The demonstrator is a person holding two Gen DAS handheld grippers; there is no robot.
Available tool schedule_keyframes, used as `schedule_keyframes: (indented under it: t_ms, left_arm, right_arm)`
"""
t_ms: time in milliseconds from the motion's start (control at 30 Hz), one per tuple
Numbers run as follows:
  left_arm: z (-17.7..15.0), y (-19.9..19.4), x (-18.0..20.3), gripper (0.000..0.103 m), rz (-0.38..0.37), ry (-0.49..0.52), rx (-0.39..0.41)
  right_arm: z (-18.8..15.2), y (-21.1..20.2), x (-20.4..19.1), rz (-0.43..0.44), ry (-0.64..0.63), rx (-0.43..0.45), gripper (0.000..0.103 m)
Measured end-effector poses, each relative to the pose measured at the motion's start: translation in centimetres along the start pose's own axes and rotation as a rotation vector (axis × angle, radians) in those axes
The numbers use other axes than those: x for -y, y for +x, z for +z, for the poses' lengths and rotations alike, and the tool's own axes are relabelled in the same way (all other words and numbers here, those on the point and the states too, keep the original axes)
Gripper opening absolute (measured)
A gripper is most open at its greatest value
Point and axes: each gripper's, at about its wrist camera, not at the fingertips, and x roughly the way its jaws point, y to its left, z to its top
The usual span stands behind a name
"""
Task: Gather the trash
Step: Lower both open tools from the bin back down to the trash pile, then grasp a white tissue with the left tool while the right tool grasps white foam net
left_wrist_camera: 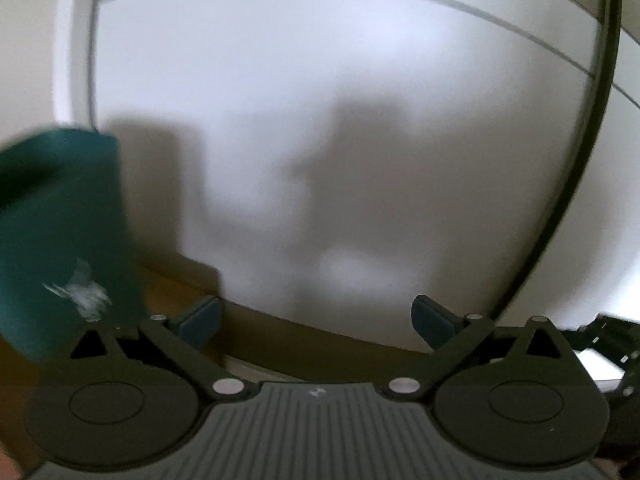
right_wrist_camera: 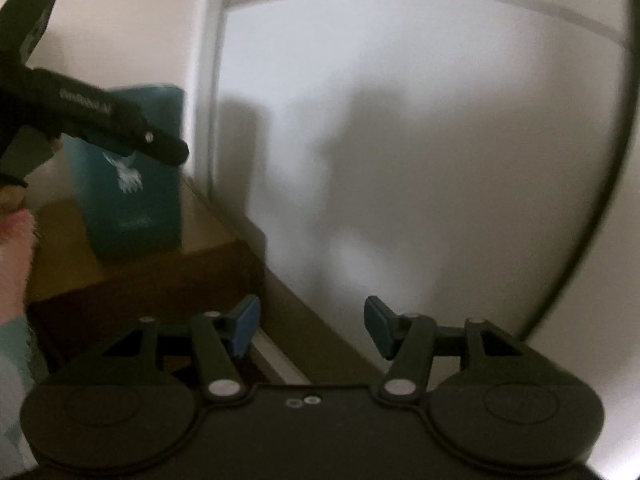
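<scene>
A teal bin (left_wrist_camera: pixel 60 220) with a white emblem fills the left of the left wrist view, blurred and close. My left gripper (left_wrist_camera: pixel 316 320) is open wide beside it with nothing between its pads, facing a white wall. In the right wrist view the same teal bin (right_wrist_camera: pixel 132 200) stands on a brown ledge (right_wrist_camera: pixel 120 276) at the left. A black finger (right_wrist_camera: pixel 168 148) of the left gripper reaches across the bin's upper front. My right gripper (right_wrist_camera: pixel 312 326) is open and holds nothing, to the right of the ledge. No loose trash shows in either view.
A white wall panel (right_wrist_camera: pixel 400 140) carrying shadows fills the view ahead. A pale vertical post (right_wrist_camera: pixel 208 80) rises behind the bin. A dark curved edge (left_wrist_camera: pixel 592 160) runs down the right. A person's hand (right_wrist_camera: pixel 16 232) and a light sleeve (right_wrist_camera: pixel 16 352) sit at the left border.
</scene>
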Motion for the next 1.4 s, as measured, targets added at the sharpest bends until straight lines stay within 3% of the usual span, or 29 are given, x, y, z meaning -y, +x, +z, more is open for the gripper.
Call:
schedule_keyframes:
  t_ms: [133, 400, 667, 900, 1400]
  left_arm:
    - [-2.8, 5.2, 1.2, 0.103, -0.019, 0.016, -0.049]
    - [-9.3, 17.4, 3.0, 0.103, 0.038, 0.079, -0.182]
    - [-18.2, 29.6, 5.3, 0.103, 0.027, 0.213, -0.38]
    - [-25.2, 38.8, 4.8, 0.103, 0.007, 0.192, -0.519]
    - [-38.1, 51.6, 6.3, 0.102, -0.042, 0.286, -0.7]
  right_arm:
    - [-5.1, 2.6, 1.9, -0.039, 0.091, -0.064, 0.057]
    - [-15.7, 10.4, 4.7, -0.083, 0.162, -0.277, 0.057]
    - [-24.4, 18.6, 7.0, -0.061, 0.265, -0.493, 0.057]
    - [-30.4, 24.4, 8.1, -0.036, 0.297, -0.636, 0.057]
    - [-42.4, 34.7, 7.8, 0.017, 0.322, -0.848, 0.057]
